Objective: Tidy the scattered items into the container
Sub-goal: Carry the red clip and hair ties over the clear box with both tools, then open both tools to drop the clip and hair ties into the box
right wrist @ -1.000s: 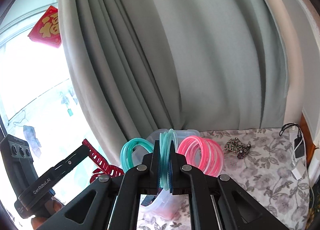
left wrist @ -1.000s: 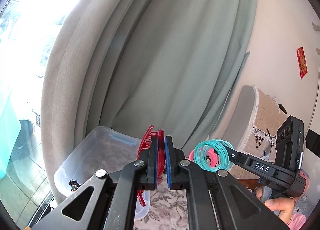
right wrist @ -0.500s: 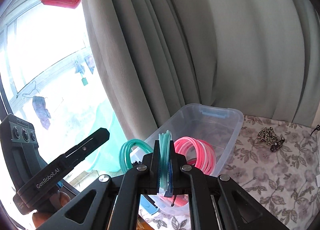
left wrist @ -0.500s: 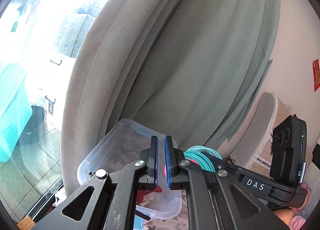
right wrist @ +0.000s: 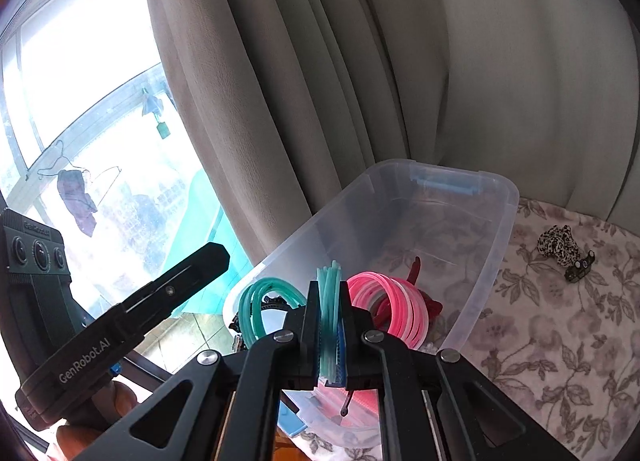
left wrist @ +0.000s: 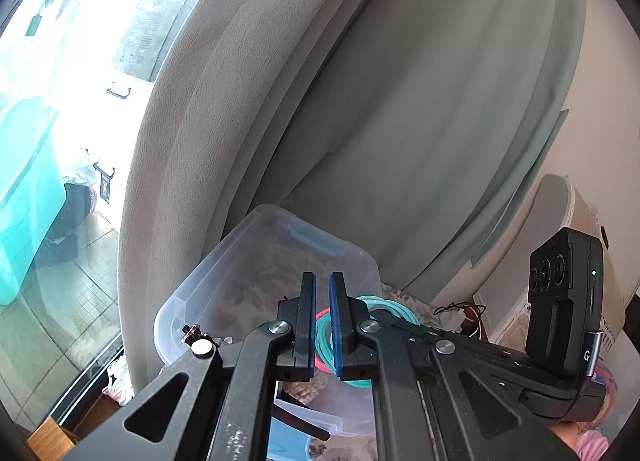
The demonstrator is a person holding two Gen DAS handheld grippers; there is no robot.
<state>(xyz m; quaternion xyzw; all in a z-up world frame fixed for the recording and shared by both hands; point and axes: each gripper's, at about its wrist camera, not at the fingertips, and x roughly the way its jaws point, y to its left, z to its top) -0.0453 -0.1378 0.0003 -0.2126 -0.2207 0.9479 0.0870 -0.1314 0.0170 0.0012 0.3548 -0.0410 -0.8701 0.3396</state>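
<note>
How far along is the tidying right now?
Done: a red clip lies in the bin, and the left gripper is empty, jaws slightly apart. In hand: the right gripper holds teal and pink bands over the bin. Left: drop those, then fetch the leopard scrunchie and small dark clip from the cloth.
</note>
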